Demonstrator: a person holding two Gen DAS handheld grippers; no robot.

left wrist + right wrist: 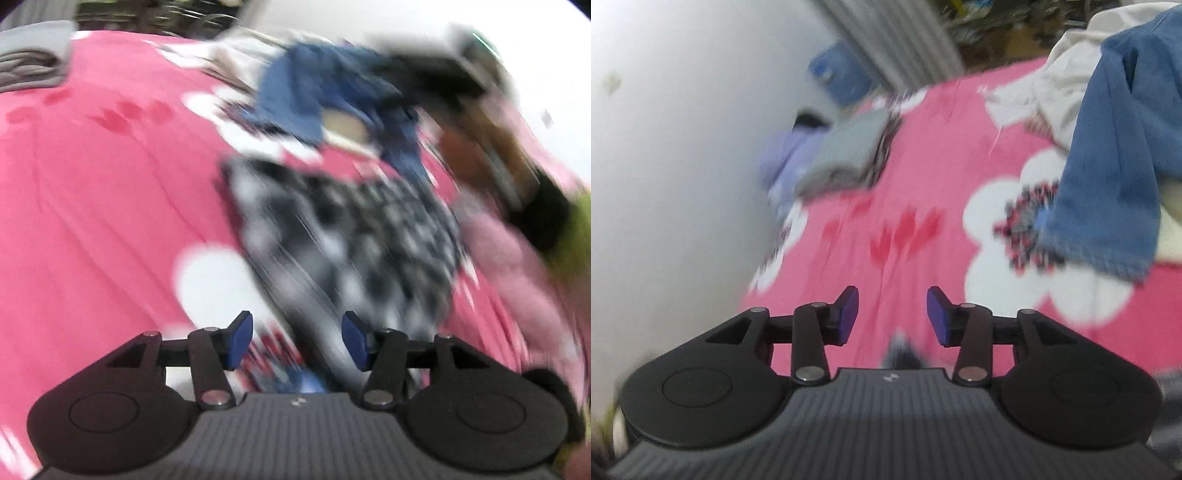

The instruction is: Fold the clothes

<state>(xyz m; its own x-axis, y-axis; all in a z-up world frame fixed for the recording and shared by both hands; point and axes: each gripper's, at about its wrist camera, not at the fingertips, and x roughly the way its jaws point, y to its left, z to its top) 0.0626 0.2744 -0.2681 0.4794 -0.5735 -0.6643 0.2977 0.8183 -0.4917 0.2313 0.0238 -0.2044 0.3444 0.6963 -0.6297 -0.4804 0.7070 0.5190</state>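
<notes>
Both views are smeared by motion blur, so fine detail is lost. The left gripper point(297, 341) hangs over a pink bedspread point(103, 206) printed with white flowers; its jaws stand apart with nothing between the blue pads. Just beyond them lies a black-and-white checked garment point(343, 236), spread on the bedspread. Behind it a blue denim garment point(306, 99) sits crumpled in a heap with some white cloth. At the far left edge a grey folded stack point(29, 70) rests on the bedspread. To the right, a person's forearm in a pink sleeve point(495, 240) crosses the picture, holding a dark tool — too blurred to make out.

The right gripper point(892, 317) also hovers above the bedspread, jaws partly open and empty — only pink cloth shows between its pads. The denim garment hangs down at the right, over white cloth point(1060, 88). The folded grey stack lies further back, near a white wall point(672, 155).
</notes>
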